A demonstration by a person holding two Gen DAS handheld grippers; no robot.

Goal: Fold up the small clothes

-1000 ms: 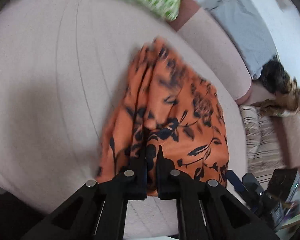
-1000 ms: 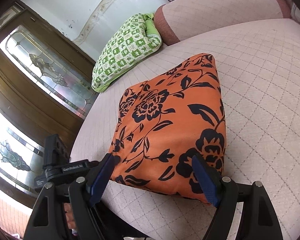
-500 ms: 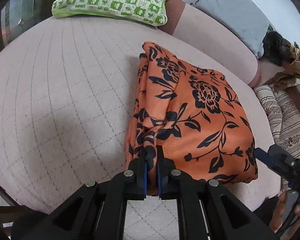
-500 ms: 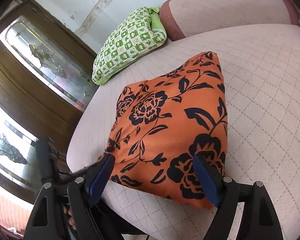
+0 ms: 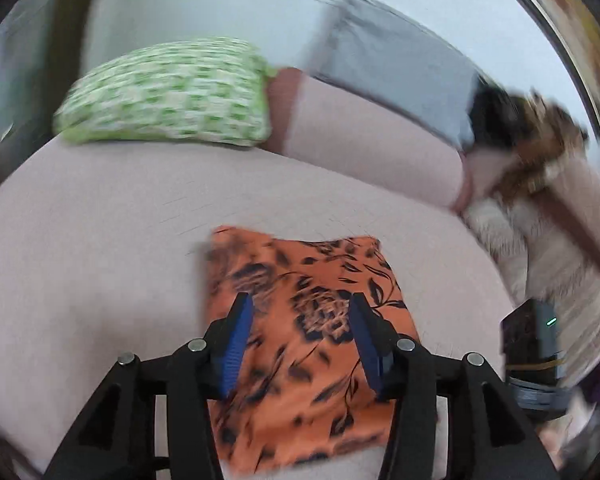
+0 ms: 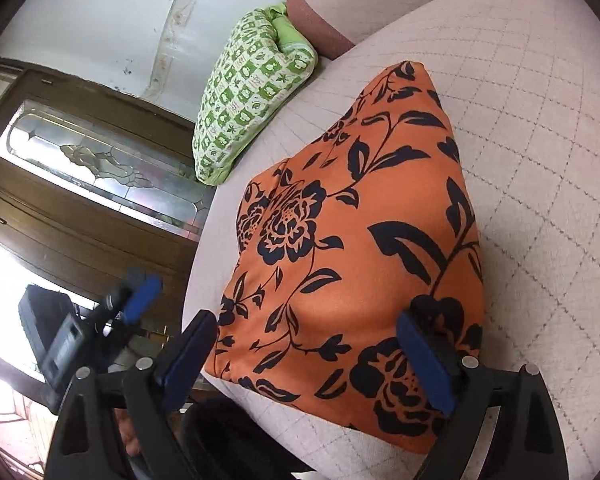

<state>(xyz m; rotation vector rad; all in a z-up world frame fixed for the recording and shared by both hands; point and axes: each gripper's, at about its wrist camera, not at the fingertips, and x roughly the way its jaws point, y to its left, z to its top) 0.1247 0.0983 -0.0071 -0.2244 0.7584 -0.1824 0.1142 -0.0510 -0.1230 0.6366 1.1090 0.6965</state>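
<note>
Orange floral garment (image 6: pixel 352 248) lies folded (edges squared) near cushion's (image 6: pixel 540 168) front edge.

folded orange cloth (image 6: pixel 352 248), wide right tongs (image 6: pixel 312 360)

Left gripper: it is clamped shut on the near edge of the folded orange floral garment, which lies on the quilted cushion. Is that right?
Not quite. The left gripper is open, its jaws having just opened, and grips nothing, as the left wrist view shows. The folded orange floral garment does lie on the quilted cushion.
</note>
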